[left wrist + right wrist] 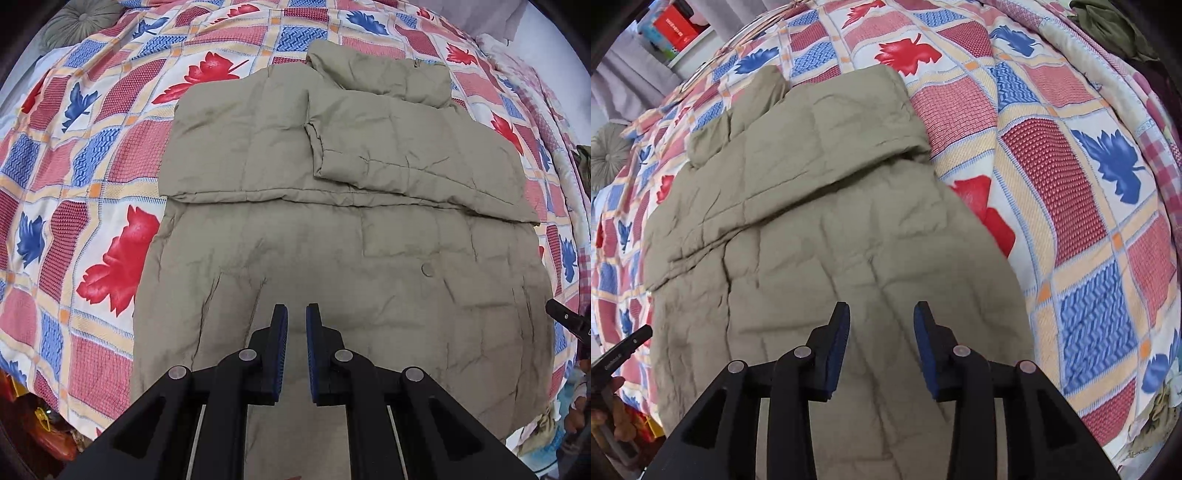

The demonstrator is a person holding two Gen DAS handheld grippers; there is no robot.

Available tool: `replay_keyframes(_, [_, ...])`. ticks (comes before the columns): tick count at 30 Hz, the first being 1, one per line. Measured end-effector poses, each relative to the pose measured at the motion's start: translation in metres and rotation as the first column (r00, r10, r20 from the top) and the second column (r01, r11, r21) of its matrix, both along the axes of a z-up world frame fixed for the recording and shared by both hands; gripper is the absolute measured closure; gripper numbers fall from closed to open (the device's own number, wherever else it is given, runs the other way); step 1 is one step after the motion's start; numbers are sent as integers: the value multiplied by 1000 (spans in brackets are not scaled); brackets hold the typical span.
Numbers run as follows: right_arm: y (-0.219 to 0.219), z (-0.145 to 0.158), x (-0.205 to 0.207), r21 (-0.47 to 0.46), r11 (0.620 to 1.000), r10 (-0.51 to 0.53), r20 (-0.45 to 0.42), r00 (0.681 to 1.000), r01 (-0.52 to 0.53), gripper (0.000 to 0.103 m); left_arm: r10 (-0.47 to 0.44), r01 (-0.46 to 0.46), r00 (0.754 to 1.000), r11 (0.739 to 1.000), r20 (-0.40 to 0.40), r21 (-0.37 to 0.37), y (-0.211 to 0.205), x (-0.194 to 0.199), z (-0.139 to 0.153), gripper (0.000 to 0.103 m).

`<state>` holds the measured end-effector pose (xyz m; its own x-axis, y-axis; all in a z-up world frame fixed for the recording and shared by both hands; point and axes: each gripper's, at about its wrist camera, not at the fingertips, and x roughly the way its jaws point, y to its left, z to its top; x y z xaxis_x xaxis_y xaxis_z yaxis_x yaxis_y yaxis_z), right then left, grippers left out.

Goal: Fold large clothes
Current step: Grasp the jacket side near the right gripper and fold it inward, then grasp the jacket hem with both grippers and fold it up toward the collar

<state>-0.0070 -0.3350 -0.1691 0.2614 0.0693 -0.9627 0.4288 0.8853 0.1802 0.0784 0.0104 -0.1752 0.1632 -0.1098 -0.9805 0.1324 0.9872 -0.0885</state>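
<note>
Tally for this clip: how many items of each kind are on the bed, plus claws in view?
Khaki quilted jacket: 1
Leaf-patterned bedspread: 1
Round grey cushion: 1
Claws: 2, the left claw and the right claw, neither holding anything
Total: 5
</note>
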Motion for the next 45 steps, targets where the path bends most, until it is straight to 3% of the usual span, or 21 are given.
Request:
replay_keyframes(1, [3,3,-3,7,1000,3,-1,1000,-3,61,3,-3,1000,1000,-4,1,1,-2,1,74])
replay_keyframes(3, [7,8,-7,19,1000,7,-3,1000,-7,56,21,-20,999,1000,-25,17,4,-8,3,4])
replay_keyframes(4, [9,10,-9,24,1000,9,-4,1000,-8,56,37,-37,999,999,4,24,6,-14,7,1])
replay_keyframes(10, [18,22,-23,46,999,7,-19,1000,-6,55,16,-16,1000,998,-11,59,8,-30,19,1])
replay_keyframes(13, [19,28,-30,58,998,-5,-23,1000,6,49,6,-6,1000,996,2,85,11,-34,27,1])
replay_keyframes(20, [18,43,-48,108,994,-19,-6,1000,20,22,9,-5,999,998,-47,67,25,-48,32,1])
replay_keyframes(25, [13,47,-61,134,990,-48,-10,999,49,20,13,-9,997,999,-73,49,27,-61,32,1])
replay_keyframes(28, [8,46,-69,172,982,-71,-13,997,72,2,5,-2,996,999,-87,44,28,-68,30,1])
replay_keyframes(31, [5,44,-79,208,974,-86,-14,996,87,0,4,-3,994,1000,-106,13,33,-74,26,1])
replay_keyframes(38, [-30,25,-108,266,942,-197,-56,979,205,0,93,-104,984,993,-154,-64,74,-87,4,1])
replay_keyframes(45, [-94,8,-145,289,856,-432,-52,900,428,0,248,-281,940,952,-233,-120,131,-95,-22,1])
